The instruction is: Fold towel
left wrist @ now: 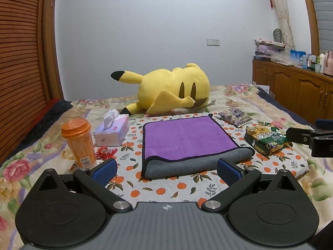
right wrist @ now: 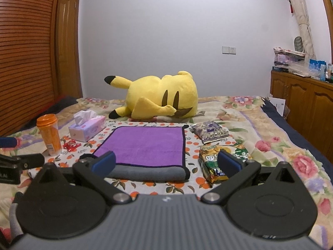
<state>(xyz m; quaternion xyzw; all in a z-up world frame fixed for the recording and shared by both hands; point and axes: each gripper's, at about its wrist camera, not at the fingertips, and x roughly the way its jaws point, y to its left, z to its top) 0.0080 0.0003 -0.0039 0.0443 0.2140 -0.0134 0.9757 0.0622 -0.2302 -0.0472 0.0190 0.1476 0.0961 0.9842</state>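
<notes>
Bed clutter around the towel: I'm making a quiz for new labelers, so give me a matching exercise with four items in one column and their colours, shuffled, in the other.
Items:
1. towel top face
2. lidded cup
3. plush toy
4. small wrapper by the cup

Colours:
A. yellow
B. red
C. purple
D. orange

Pairs: 1-C, 2-D, 3-A, 4-B
</notes>
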